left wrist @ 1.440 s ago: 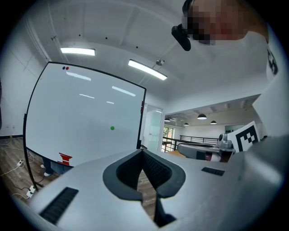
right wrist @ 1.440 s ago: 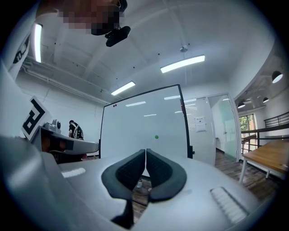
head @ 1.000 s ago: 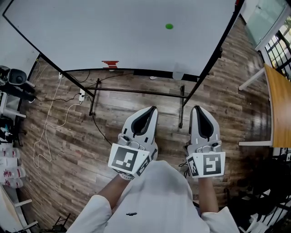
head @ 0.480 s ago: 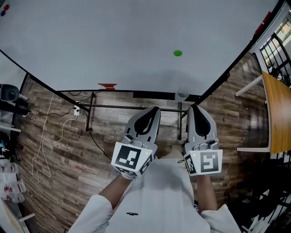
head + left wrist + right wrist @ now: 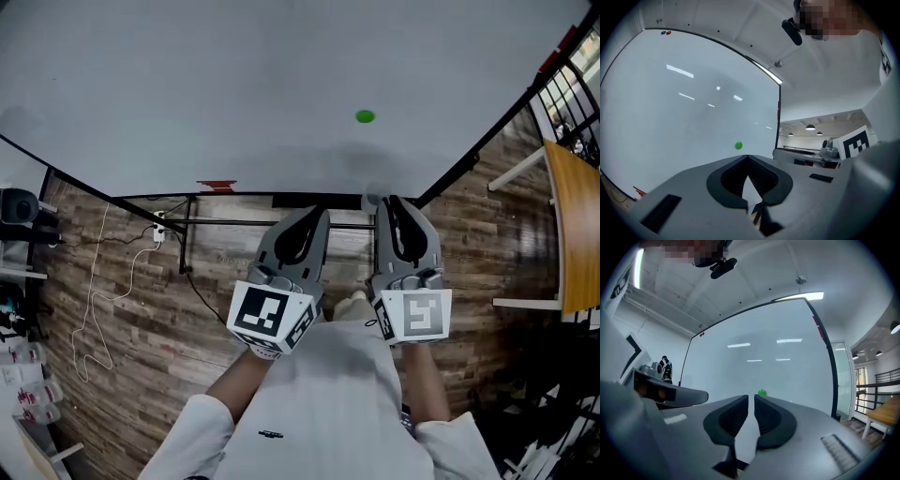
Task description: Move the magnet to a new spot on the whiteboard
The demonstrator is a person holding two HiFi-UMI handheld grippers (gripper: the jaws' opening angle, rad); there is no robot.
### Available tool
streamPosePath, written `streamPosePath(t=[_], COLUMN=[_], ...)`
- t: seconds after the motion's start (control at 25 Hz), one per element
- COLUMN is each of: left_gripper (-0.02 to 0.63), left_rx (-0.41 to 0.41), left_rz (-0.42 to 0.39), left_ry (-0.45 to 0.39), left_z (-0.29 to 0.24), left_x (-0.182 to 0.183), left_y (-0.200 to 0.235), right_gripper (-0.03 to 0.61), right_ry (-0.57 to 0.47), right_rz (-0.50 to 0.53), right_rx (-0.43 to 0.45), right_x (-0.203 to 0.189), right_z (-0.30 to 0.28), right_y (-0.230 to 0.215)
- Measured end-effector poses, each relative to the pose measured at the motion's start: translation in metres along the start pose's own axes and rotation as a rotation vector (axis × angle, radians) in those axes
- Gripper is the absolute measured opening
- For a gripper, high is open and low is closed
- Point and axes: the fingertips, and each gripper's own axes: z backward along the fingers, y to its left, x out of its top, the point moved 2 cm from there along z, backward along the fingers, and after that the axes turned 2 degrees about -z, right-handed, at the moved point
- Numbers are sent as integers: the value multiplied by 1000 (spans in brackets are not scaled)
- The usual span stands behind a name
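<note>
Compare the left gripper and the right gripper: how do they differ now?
On the left gripper the jaws meet at the tips; on the right gripper they stand slightly apart, having just been opening, nothing between them. The green magnet sits just above the right gripper's tips in its view, but left of the left gripper's tips. Both are empty, facing the whiteboard.

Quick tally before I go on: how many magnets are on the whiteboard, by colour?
Green magnet: 1
Red magnet, a small dot in the board's top corner: 1
Blue magnet, right beside the red one: 1
Total on the whiteboard: 3
</note>
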Motion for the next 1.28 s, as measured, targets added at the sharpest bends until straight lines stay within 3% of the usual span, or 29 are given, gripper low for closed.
streamPosePath(t=[0.64, 1.28], left_gripper=[6, 6], left_rx=[39, 66], left_rz=[-37, 8], left_ry=[11, 62], left_z=[-33, -56], left_x=[0, -17], left_y=[26, 63], right_gripper=[108, 140], right_ry=[32, 61], right_rz=[-31, -54], right_rx=[-14, -46], right_x=[-10, -22], right_z=[-65, -127], right_y=[-23, -29])
